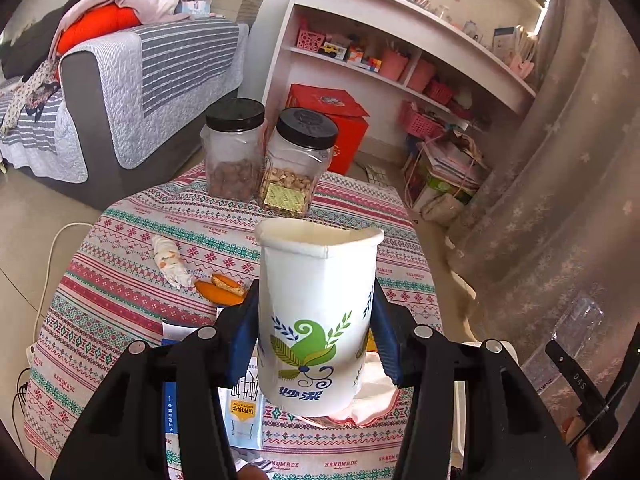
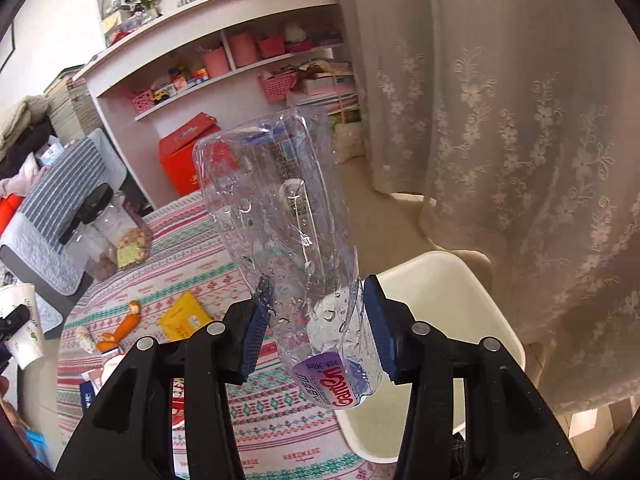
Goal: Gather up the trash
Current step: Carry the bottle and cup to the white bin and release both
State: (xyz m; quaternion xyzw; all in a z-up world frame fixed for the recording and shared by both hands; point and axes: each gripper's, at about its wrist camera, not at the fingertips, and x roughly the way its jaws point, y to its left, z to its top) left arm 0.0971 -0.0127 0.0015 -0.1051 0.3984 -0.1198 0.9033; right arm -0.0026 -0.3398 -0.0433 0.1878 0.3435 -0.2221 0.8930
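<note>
Landmark: white shelf unit (image 1: 400, 32) against the pale wall.
Left of it: grey sofa (image 1: 132, 120) with striped quilted throw.
Right of it: floral lace curtain (image 2: 500, 120), daylit.
In front of it: surface (image 1: 120, 248) in patterned cloth, beige tiled floor (image 1: 24, 216), white chair (image 2: 452, 300).

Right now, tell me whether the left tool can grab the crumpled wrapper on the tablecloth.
Probably not yet: the left tool is shut on the paper cup, so nothing free can close on the crumpled wrapper, though that lies unobstructed.
</note>
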